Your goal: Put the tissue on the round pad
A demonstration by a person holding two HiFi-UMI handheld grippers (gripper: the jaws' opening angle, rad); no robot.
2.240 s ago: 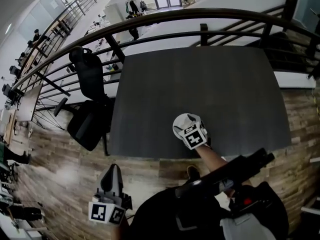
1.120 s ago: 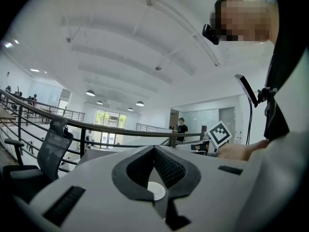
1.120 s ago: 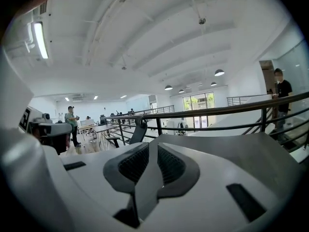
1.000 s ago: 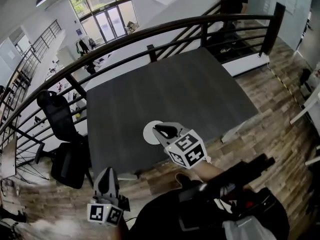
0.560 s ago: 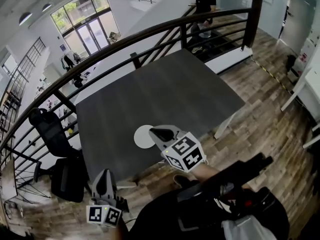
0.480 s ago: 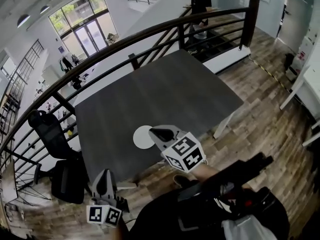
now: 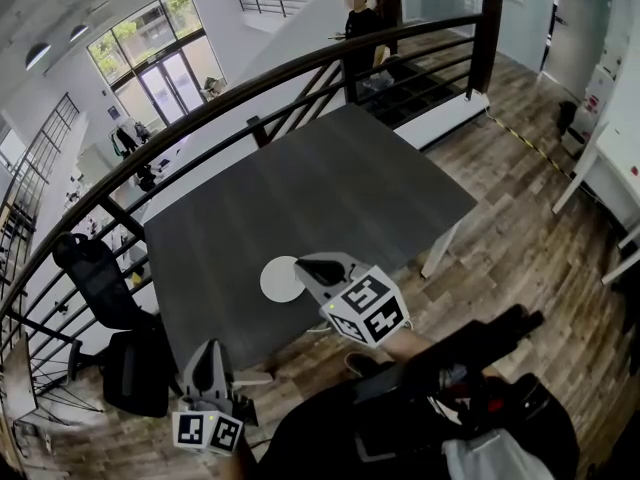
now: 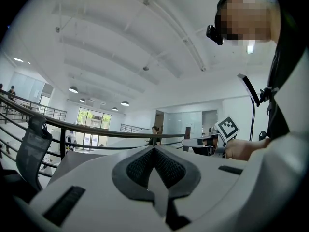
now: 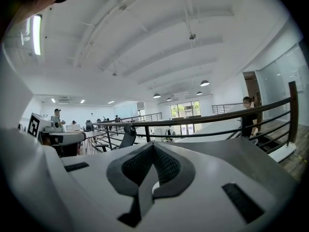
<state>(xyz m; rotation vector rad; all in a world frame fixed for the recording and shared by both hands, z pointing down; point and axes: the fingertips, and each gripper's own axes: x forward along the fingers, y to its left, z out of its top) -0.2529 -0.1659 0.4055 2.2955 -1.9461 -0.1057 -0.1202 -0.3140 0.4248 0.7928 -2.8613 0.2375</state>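
While right tongs (image 7: 303,265) hang closed, empty, near round pad (image 7: 277,280), left tongs (image 7: 213,353) closed, empty too.

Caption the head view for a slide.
Shut right tongs beside a white round pad on a dark table, left tongs off the table.

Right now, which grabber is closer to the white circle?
The right gripper: its tip is right beside the round white pad above the dark table. The left gripper is off the table, over the wooden floor.

White, unpatterned: round pad (image 7: 279,279). Dark grey, faintly streaked: table (image 7: 330,183) under the pad. Brown wood-grain planks: floor (image 7: 520,228) around table. Black: railing (image 7: 482,43) behind table.
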